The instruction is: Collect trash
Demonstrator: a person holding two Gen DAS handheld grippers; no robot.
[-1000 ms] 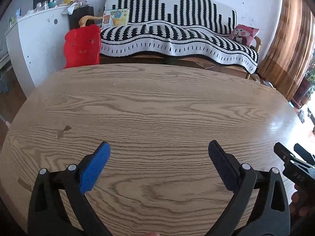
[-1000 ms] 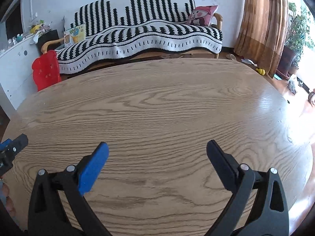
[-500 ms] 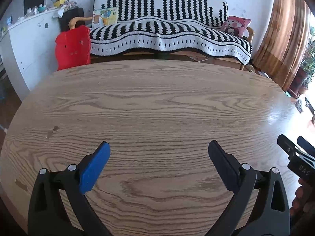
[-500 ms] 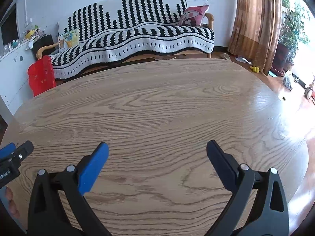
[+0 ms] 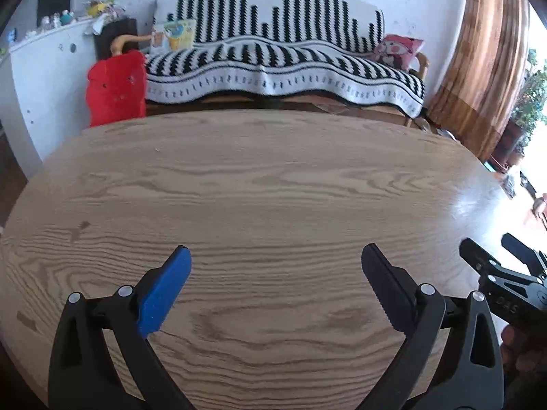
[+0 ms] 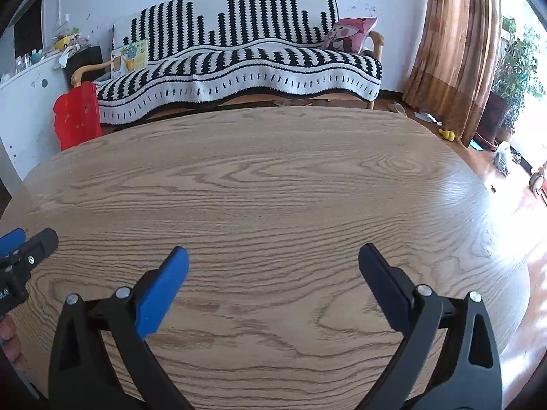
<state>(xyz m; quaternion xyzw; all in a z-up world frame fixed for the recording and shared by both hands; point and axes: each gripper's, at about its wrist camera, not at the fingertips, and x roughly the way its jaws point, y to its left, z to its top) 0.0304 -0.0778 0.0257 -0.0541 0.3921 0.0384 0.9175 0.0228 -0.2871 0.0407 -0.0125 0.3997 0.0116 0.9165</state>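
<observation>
Trash is what I am after, but I can see none of it in either view, so I cannot tell where it lies. My left gripper [image 5: 275,259] hangs over the table [image 5: 273,177] with its fingers spread wide and nothing between them; the blue pad [image 5: 165,290] is on the left finger and the dark toothed pad [image 5: 386,287] on the right one. My right gripper [image 6: 273,259] is spread just as wide, also holding nothing, over the same wood grain [image 6: 273,188]. The two sit side by side: in the left wrist view the tips of the right gripper [image 5: 495,256] poke in at the lower right edge, and in the right wrist view the tips of the left gripper [image 6: 25,242] show at the lower left edge, with a bit of my hand [image 6: 10,345] below them.

Past the far edge of the table stands a sofa [image 6: 239,54] under a black and white striped cover. A pink cushion [image 6: 350,34] leans at its right end and a picture box [image 6: 130,58] at its left end. A red plastic chair [image 5: 116,89] stands just beside the sofa's left arm, next to a white counter [image 5: 44,68] with clutter on top. A brown curtain [image 6: 454,44] hangs on the right, with a potted plant [image 6: 512,68] beyond it and a small yellow toy [image 6: 448,135] on the floor near its hem.
</observation>
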